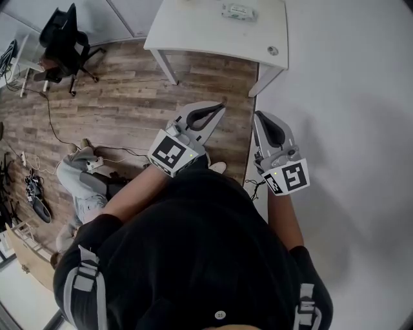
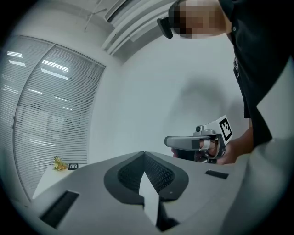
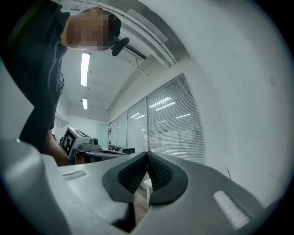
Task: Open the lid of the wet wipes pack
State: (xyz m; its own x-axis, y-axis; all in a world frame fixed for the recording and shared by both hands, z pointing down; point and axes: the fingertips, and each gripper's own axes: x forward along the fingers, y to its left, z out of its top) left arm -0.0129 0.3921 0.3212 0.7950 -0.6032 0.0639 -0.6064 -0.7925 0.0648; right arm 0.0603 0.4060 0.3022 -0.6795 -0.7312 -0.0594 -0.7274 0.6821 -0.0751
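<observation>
A small pale pack (image 1: 239,11), too small for me to tell its lid, lies on the white table (image 1: 193,32) at the far end of the floor. Both grippers are held level close to the person's body, well short of that table. My left gripper (image 1: 218,108) is shut with nothing between its jaws, and in the left gripper view its dark pads (image 2: 138,172) meet at the tip. My right gripper (image 1: 259,117) is shut and empty too, with its pads (image 3: 158,172) touching. Each gripper shows in the other's view: the right gripper (image 2: 197,143) and the left gripper (image 3: 76,140).
A white wall (image 1: 348,129) fills the right side. The wooden floor (image 1: 116,103) lies below, with a black office chair (image 1: 64,38) at the far left, cables (image 1: 39,187) and a grey bundle (image 1: 80,177) to the left. A small round object (image 1: 273,50) sits at the table's corner.
</observation>
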